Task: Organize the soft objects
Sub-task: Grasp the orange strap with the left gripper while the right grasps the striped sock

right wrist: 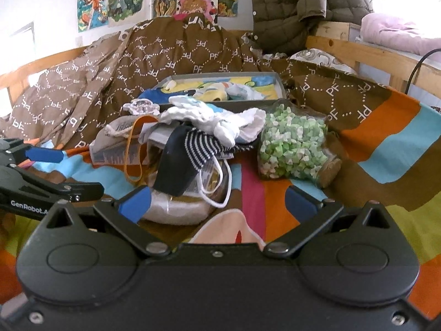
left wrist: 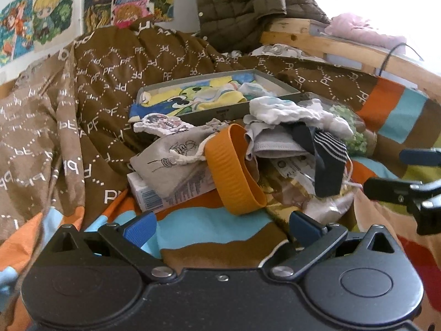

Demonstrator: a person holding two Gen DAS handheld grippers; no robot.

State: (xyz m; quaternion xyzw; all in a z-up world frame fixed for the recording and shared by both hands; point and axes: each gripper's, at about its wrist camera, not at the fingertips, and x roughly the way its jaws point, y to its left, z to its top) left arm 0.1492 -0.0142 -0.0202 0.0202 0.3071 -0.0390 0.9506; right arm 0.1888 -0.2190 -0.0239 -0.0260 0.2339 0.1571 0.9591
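Striped sock [right wrist: 202, 144] ahead of right tongs [right wrist: 217, 202], untouched

My left wrist view looks forward, low over the bedspread [left wrist: 209, 229], close to the heap, facing the wall posters [left wrist: 55, 13]; my right wrist view sits beside it, aimed the same way, equally near; both share the grey tray [left wrist: 234, 111], orange band [left wrist: 234, 171], striped sock [right wrist: 201, 146]; each catches the other gripper at its edge.
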